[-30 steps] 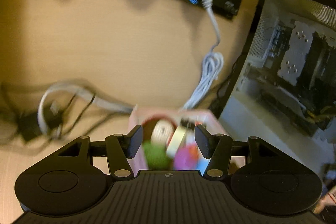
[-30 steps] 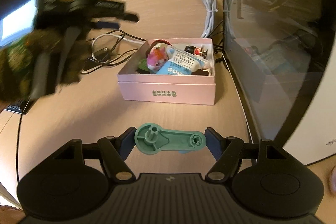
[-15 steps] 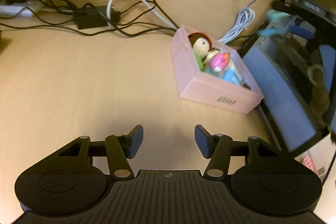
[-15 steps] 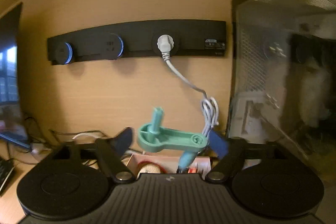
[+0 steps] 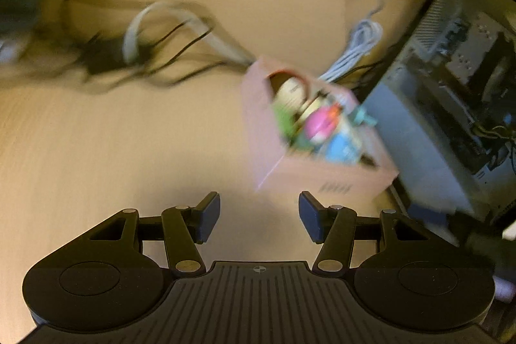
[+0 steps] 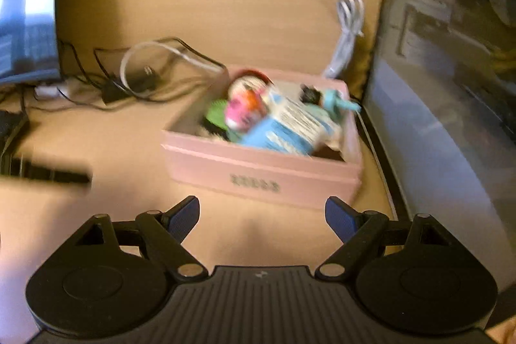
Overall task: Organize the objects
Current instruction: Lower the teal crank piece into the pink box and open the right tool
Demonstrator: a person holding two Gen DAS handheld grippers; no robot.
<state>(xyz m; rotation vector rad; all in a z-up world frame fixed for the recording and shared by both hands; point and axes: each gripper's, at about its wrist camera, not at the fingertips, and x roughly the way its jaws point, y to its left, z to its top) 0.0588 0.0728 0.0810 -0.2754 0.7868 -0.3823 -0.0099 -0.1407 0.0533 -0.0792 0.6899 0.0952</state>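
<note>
A pink box (image 6: 258, 170) stands on the wooden desk, filled with small things: a pink toy (image 6: 242, 112), a blue packet (image 6: 290, 128) and a teal plastic crank (image 6: 337, 103) lying at its far right corner. My right gripper (image 6: 261, 211) hangs just in front of the box, open, with nothing between its blue pads. In the blurred left wrist view the box (image 5: 322, 179) lies ahead and to the right, with the teal crank (image 5: 362, 118) at its far edge. My left gripper (image 5: 259, 208) is open and empty over bare desk.
A glass-sided computer case (image 6: 451, 86) stands close against the box's right side. Tangled black and white cables (image 6: 145, 70) lie behind the box on the left. A white coiled cord (image 6: 350, 21) hangs from the wall sockets. A monitor (image 6: 25, 21) stands at far left.
My right gripper opened wider and let go of the teal crank, which now lies in the box; the gripper drew back. My left gripper left the box and moved away to the left.
</note>
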